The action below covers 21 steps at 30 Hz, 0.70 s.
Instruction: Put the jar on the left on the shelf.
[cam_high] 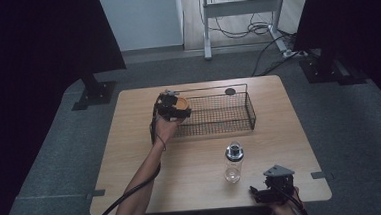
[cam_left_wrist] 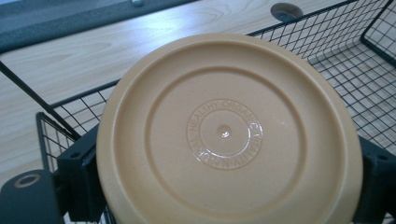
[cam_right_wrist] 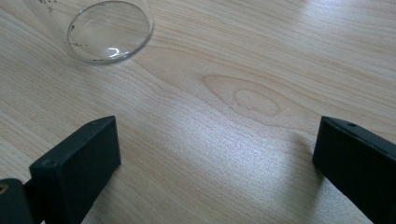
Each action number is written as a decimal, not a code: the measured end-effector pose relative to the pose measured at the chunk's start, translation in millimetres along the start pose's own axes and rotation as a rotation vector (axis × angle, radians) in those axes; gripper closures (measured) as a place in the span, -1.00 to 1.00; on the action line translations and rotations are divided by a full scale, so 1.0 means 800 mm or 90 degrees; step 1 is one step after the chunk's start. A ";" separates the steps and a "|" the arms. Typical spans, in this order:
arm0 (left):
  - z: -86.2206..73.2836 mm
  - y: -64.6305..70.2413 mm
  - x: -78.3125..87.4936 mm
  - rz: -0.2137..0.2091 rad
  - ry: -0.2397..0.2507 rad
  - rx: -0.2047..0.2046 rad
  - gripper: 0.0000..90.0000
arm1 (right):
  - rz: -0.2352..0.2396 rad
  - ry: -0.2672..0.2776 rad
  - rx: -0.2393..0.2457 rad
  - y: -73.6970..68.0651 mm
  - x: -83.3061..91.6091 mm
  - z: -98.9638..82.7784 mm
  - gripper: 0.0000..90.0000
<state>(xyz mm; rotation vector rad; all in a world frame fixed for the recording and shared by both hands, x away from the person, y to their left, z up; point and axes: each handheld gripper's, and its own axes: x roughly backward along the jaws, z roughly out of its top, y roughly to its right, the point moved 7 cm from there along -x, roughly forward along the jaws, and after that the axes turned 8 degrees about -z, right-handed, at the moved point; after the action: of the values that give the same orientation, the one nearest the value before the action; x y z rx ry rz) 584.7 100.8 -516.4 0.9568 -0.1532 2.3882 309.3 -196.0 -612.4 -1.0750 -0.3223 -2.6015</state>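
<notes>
My left gripper (cam_high: pixel 174 108) is shut on a tan plastic bowl (cam_high: pixel 181 104), held over the left end of a black wire basket (cam_high: pixel 239 122). In the left gripper view the bowl's underside (cam_left_wrist: pixel 229 133) faces the camera, with embossed lettering at its centre, and the black jaws press its left and right edges. A clear bottle with a black cap (cam_high: pixel 234 162) stands on the wooden table (cam_high: pixel 131 156) in front of the basket. My right gripper (cam_high: pixel 263 190) rests open near the table's front right edge; its view shows the bottle's glass base (cam_right_wrist: pixel 109 30) ahead to the left.
A round black cable hole (cam_high: pixel 230 91) sits in the table behind the basket. Black stands (cam_high: pixel 95 91) flank the table on grey carpet. A desk frame with cables (cam_high: pixel 243 14) stands farther back.
</notes>
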 end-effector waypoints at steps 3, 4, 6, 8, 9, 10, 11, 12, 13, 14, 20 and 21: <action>-0.003 -0.001 -0.005 0.002 -0.002 0.005 -0.78 | 0.000 0.000 0.000 0.000 0.000 0.000 -1.00; -0.004 -0.001 -0.007 0.003 -0.004 0.008 -0.78 | 0.000 0.000 0.000 0.000 0.000 0.000 -1.00; -0.007 -0.002 -0.010 0.004 -0.006 0.010 -0.78 | 0.000 0.000 0.000 0.000 0.000 0.000 -1.00; -0.009 -0.002 -0.013 0.006 -0.007 0.014 -0.78 | 0.001 0.000 0.001 0.000 0.000 0.000 -1.00; -0.010 -0.002 -0.014 0.008 -0.007 0.013 -0.78 | 0.001 0.000 0.001 0.000 0.000 0.000 -1.00; -0.011 -0.002 -0.015 0.011 -0.010 0.009 -0.78 | 0.001 0.001 0.001 0.000 0.000 0.000 -1.00; -0.012 -0.002 -0.017 0.013 -0.011 0.010 -0.78 | 0.001 0.001 0.002 0.000 0.000 0.000 -1.00; -0.013 -0.002 -0.018 0.012 -0.012 0.010 -0.78 | 0.001 0.001 0.002 0.000 0.000 0.000 -1.00; -0.013 -0.001 -0.019 0.011 -0.012 0.012 -0.78 | 0.002 0.001 0.002 0.000 0.000 0.000 -1.00; -0.014 0.000 -0.020 0.011 -0.013 0.014 -0.78 | 0.002 0.001 0.002 0.000 0.000 0.000 -1.00; -0.018 0.002 -0.027 0.009 -0.017 0.020 -0.78 | 0.002 0.001 0.002 0.000 0.000 0.000 -1.00; -0.019 0.002 -0.027 0.009 -0.019 0.019 -0.78 | 0.002 0.001 0.003 0.000 0.000 0.000 -1.00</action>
<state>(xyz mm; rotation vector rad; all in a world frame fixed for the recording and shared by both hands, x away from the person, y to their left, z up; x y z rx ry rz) 587.6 94.0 -542.0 1.0083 -0.1350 2.3959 309.0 -195.8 -612.4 -1.0712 -0.3251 -2.5975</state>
